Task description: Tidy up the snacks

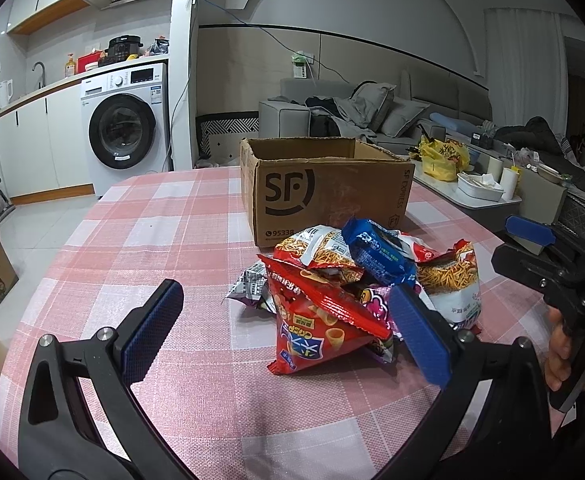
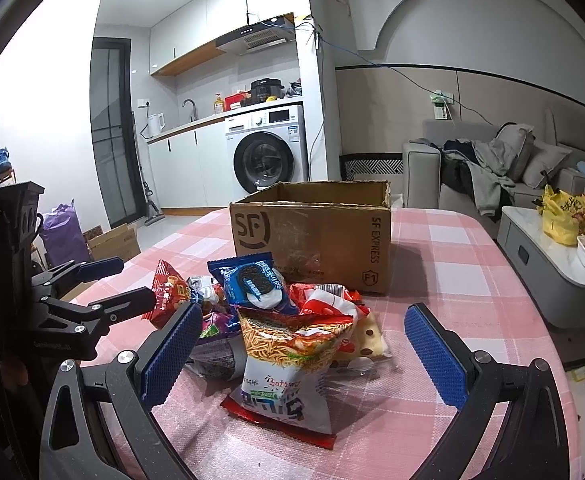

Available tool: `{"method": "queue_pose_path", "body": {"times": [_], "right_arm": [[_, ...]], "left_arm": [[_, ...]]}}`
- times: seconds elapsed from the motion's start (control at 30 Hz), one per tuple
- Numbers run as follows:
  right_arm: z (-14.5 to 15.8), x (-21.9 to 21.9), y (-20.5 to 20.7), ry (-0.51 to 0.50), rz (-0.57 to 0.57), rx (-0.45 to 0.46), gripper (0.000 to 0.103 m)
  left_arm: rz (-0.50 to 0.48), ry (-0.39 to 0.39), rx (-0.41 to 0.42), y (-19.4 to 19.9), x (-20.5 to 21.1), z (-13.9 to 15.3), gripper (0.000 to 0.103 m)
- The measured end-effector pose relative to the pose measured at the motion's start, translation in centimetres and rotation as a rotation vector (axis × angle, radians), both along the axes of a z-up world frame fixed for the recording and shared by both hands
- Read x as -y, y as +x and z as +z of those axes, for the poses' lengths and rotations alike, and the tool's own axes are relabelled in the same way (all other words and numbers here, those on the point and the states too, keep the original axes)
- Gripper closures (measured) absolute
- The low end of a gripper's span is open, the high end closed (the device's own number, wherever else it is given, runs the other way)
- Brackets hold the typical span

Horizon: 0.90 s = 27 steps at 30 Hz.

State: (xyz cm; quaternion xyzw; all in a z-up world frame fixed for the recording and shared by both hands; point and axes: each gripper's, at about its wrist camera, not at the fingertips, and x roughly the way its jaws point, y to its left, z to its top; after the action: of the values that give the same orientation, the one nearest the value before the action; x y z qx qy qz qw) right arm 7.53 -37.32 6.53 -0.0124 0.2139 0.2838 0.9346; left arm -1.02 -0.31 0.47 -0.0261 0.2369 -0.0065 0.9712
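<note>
Pink checked tablecloth carries our snack pile near its middle, just before the open cardboard box. We hold the left gripper and right gripper wide open, empty, flanking the pile.

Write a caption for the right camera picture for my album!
Open tongs hover over a pile of snack bags in front of a cardboard box on a pink checked table.
</note>
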Motion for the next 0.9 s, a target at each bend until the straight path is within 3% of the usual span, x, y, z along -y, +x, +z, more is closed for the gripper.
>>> {"method": "queue_pose_path", "body": {"times": [0.3,0.43,0.67,0.9], "right_arm": [[-0.4,-1.2,0.8,-0.066,-0.015,-0.033,0.0],[-0.5,-1.1,1.7,-0.021,-0.009,-0.101,0.0],[-1.1,-1.1,2.2,-0.041,-0.021,-0.156,0.0],[-2.0,-1.3,2.4,-0.048,0.015,-0.205,0.0]], "left_arm": [[-0.003,-0.012,-0.013,0.1,-0.6,-0.1,0.001],[-0.01,-0.022,-0.023,0.3,-0.9,-0.3,0.001],[-0.005,-0.059,-0.074,1.3,-1.7,-0.5,0.001],[-0.059,-0.079,-0.127,2.0,-0.9,-1.2,0.001]]}}
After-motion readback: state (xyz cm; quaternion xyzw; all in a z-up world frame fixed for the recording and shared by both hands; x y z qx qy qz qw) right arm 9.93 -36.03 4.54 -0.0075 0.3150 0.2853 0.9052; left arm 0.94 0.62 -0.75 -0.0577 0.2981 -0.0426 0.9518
